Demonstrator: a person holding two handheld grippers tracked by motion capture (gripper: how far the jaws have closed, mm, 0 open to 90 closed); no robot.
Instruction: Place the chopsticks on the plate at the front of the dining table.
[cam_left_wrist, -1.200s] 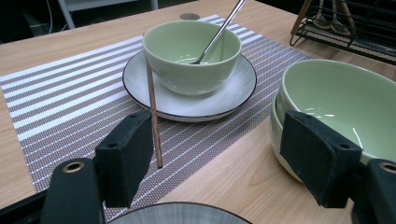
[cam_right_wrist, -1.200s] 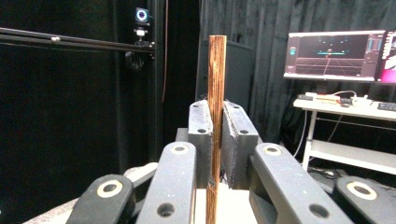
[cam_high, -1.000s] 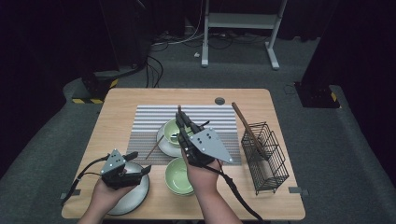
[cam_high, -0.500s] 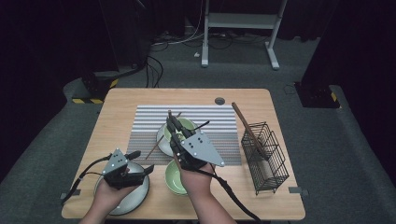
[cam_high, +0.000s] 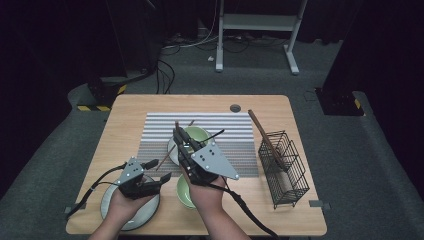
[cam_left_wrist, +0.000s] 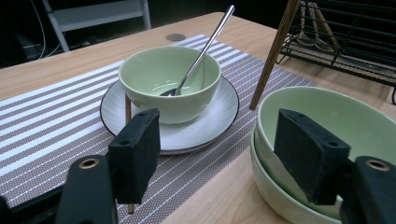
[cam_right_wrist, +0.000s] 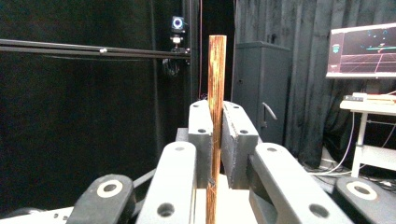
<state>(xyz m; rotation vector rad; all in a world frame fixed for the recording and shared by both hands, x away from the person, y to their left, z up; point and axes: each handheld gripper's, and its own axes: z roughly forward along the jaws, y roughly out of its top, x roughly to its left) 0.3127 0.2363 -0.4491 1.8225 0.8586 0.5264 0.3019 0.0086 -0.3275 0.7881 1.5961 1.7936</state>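
Risk: chopstick (cam_right_wrist: 216, 116) could be twisted out of the right gripper (cam_right_wrist: 216, 140), being pinched low on a thin shaft; jaws are clamped on it, tip up. Left gripper (cam_left_wrist: 219, 154) jaws apart, just been closing, nothing between; stacked bowls (cam_left_wrist: 327, 135) just beside, spoon bowl (cam_left_wrist: 169, 81) farther off.

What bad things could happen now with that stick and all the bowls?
1. The right gripper pinches one wooden chopstick by a short stretch, standing upright; it might twist or slip out.
2. That hand hangs right over the stacked green bowls, so a dropped chopstick may clatter into them.
3. The left gripper, its jaws just closing with nothing between them, sits close to the stacked bowls' rim and could bump them toward the table edge.
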